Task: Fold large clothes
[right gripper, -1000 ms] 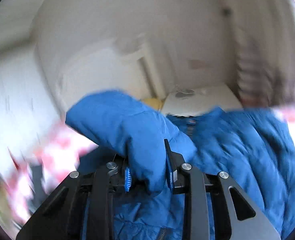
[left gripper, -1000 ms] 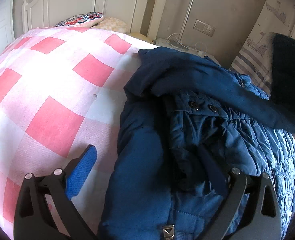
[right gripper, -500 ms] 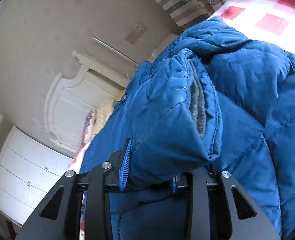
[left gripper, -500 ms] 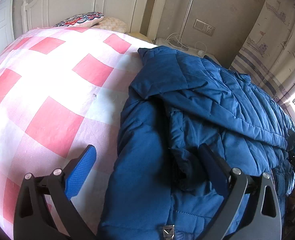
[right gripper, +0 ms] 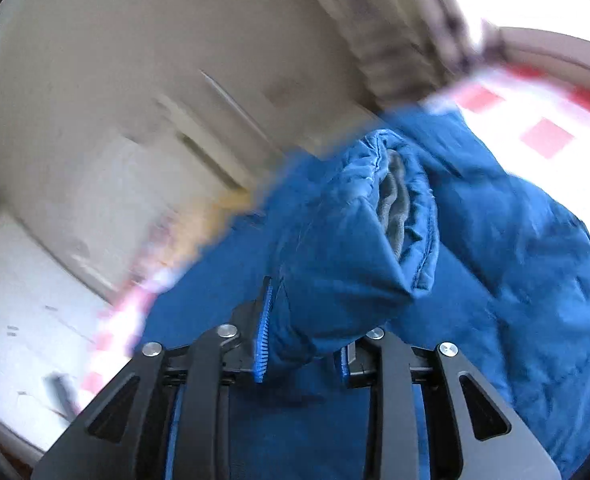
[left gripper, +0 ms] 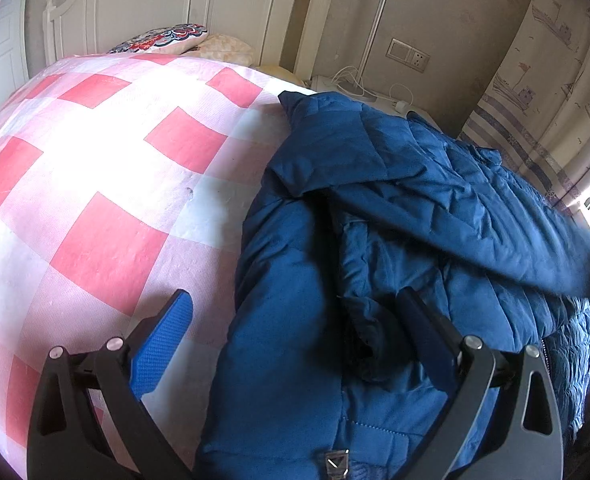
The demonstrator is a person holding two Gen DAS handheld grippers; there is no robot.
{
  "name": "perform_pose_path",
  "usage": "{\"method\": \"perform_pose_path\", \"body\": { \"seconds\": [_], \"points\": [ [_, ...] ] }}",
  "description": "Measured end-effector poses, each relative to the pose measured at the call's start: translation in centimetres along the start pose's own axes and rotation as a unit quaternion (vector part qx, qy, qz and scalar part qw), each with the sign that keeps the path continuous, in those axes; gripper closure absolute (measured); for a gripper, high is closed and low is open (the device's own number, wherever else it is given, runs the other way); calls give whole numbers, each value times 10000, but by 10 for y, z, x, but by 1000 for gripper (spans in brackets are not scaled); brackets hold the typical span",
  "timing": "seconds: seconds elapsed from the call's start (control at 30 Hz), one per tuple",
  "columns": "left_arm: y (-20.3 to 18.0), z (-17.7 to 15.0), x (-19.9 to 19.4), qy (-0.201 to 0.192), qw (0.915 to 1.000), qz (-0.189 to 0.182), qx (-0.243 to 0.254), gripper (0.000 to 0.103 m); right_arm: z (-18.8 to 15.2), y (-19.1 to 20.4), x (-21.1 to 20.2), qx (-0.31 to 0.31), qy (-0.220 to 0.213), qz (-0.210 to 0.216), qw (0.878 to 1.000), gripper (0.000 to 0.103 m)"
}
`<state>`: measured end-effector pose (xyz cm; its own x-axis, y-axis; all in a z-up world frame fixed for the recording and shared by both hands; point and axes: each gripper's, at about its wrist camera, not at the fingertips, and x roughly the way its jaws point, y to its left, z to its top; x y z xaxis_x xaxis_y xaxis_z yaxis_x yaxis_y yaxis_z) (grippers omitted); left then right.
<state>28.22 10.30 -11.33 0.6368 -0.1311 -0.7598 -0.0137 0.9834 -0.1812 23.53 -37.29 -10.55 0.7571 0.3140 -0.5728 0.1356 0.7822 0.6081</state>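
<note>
right claw (right gripper: 305, 336) clamps jacket sleeve (right gripper: 335, 248); left claw (left gripper: 295, 320) wide, empty

One dark blue quilted padded jacket (left gripper: 395, 240), one pink-and-white checked bed cover (left gripper: 95, 184), two pillows (left gripper: 163, 38) and one white wall socket plate (left gripper: 409, 55).

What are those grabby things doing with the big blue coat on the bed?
A person is folding a blue puffy jacket on the pink checked bed cover. The right tool is shut on the sleeve near its cuff, with that sleeve lying across the jacket. The left tool is wide open, one finger on each side of the jacket's edge, gripping nothing.
</note>
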Motion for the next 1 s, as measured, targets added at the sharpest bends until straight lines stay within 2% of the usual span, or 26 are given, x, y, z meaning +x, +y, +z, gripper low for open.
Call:
{"method": "perform_pose_path", "body": {
  "seconds": [0.07, 0.13, 0.2, 0.27, 0.3, 0.33, 0.4, 0.47, 0.5, 0.53, 0.63, 0.67, 0.73, 0.8, 0.9, 1.0],
  "points": [
    [1, 0, 0, 0, 10000, -1, 0, 3, -3, -13, 5, 280, 103, 148, 9994, 71],
    [0, 0, 0, 0, 10000, -8, -9, 3, 1, -15, -9, 364, -119, -75, 9992, 67],
    [0, 1, 0, 1, 10000, -7, -5, 3, 3, -17, -40, 510, -848, -569, 9935, 56],
    [0, 1, 1, 1, 10000, -8, -6, 3, 3, -11, -63, 453, -1501, -1109, 9814, 55],
    [0, 1, 0, 5, 10000, 2, 2, 3, 5, 2, -72, 47, -1763, -1277, 9760, 55],
    [0, 1, 1, 10, 10000, 15, 11, 2, 7, 14, -70, -313, -1765, -1356, 9744, 55],
    [-1, 1, 0, 11, 10000, 20, 15, 2, 7, 47, -55, -1296, -1469, -1651, 9666, 55],
    [-1, 1, 0, 7, 10000, 12, 7, 2, -4, 86, -22, -2585, -1019, -2169, 9358, 55],
    [-1, 1, 0, 6, 10000, 8, 5, 2, -10, 97, -8, -2982, -871, -2336, 9214, 55],
    [0, 0, 0, 2, 10000, 0, -1, 2, -13, 101, 1, -3102, -770, -2352, 9179, 55],
    [1, 0, 0, -7, 10000, -17, -22, 2, -19, 85, 30, -2954, -190, -2424, 9239, 54],
    [1, 0, 0, -7, 10000, -18, -22, 2, -20, 79, 32, -2921, -137, -2412, 9254, 52],
    [1, 0, 0, -3, 10000, -2, -11, 2, -19, 70, 36, -2912, -143, -2369, 9268, 52],
    [1, 0, -1, -16, 10000, 89, -7, 2, -21, 69, 36, -2959, -113, -2410, 9242, 46],
    [-12, 3, -13, 6, 9988, 428, 234, 3, -31, 74, 37, -3066, -73, -2523, 9178, 44],
    [-41, 16, -45, -386, 9965, 347, 654, 3, -26, 72, 41, -2990, -36, -2460, 9220, 43]
  ]
}}
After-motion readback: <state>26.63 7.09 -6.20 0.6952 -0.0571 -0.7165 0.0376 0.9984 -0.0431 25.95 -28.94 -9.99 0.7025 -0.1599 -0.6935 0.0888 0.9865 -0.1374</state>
